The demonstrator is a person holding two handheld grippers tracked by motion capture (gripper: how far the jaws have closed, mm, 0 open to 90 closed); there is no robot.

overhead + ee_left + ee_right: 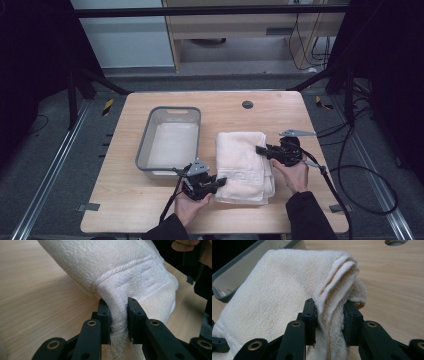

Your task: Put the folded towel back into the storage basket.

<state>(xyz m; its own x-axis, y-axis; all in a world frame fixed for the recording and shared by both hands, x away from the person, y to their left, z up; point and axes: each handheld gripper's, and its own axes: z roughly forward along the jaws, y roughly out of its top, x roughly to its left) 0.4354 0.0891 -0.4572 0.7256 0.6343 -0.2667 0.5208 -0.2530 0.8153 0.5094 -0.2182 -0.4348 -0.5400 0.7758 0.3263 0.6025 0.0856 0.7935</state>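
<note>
A folded cream towel (244,165) lies on the wooden table (280,110), right of centre. My left gripper (220,182) pinches the towel's near left corner; in the left gripper view the towel (125,277) bunches up between the two black jaws of that gripper (118,315). My right gripper (261,150) is shut on the towel's right edge, about halfway along. In the right gripper view several layered folds of the towel (274,295) sit squeezed between the jaws of my right gripper (329,322).
A grey plastic bin (142,145) stands just left of the towel; its rim (234,267) appears behind the cloth. A round cable hole (247,104) sits near the table's far edge. Cables (350,170) trail off the right side.
</note>
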